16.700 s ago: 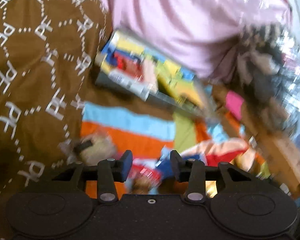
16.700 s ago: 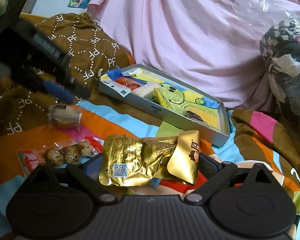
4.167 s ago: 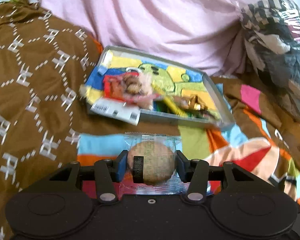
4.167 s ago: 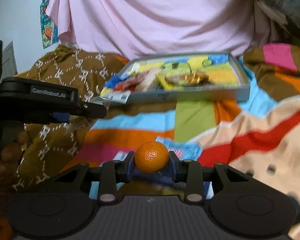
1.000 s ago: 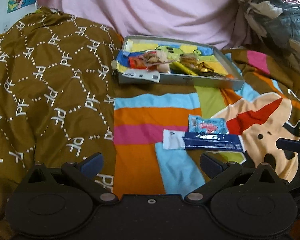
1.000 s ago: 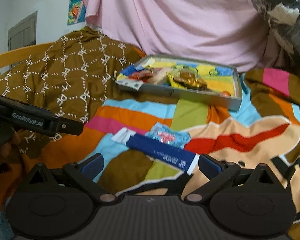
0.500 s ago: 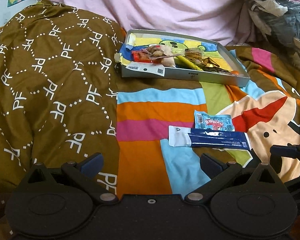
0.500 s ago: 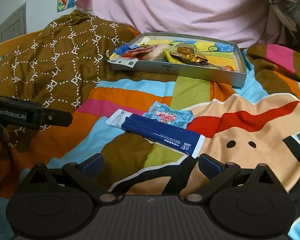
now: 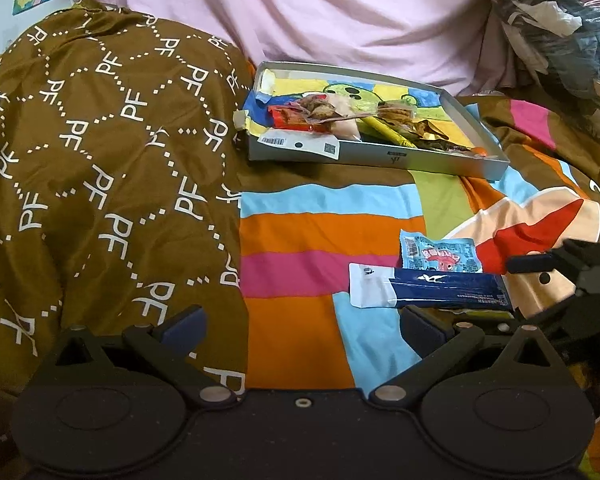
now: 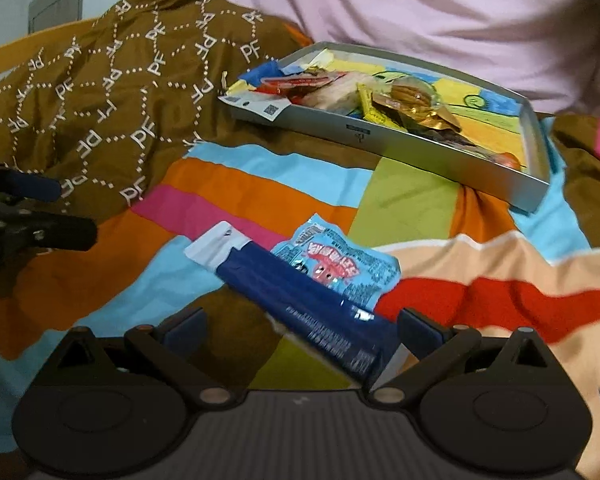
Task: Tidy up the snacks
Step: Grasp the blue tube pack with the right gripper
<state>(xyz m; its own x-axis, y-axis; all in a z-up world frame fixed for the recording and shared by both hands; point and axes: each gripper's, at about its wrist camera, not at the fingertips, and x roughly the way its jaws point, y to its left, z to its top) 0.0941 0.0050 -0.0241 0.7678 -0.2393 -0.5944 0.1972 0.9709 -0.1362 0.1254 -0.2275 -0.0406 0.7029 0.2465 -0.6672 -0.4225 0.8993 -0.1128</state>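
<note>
Bed quilt point(image 10: 260, 196) carries blue bar point(image 10: 312, 304) lying diagonally just ahead of wide-open, empty right gripper point(image 10: 300, 326), nearer than equally wide-open, empty left gripper point(image 9: 302, 326).

A home bedroom: cartoon bedsheet point(image 9: 320, 232), brown quilt point(image 9: 100, 160)

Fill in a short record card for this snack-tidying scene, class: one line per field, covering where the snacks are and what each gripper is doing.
Surface: striped bedspread
Container: grey tray, already holding several snacks
Still outside the tray: long blue packet; small light-blue packet, touching it on the tray side
Left gripper: open, holding nothing
Right gripper: open, blue packet's end lying between its fingers
Backdrop: pink sheet
</note>
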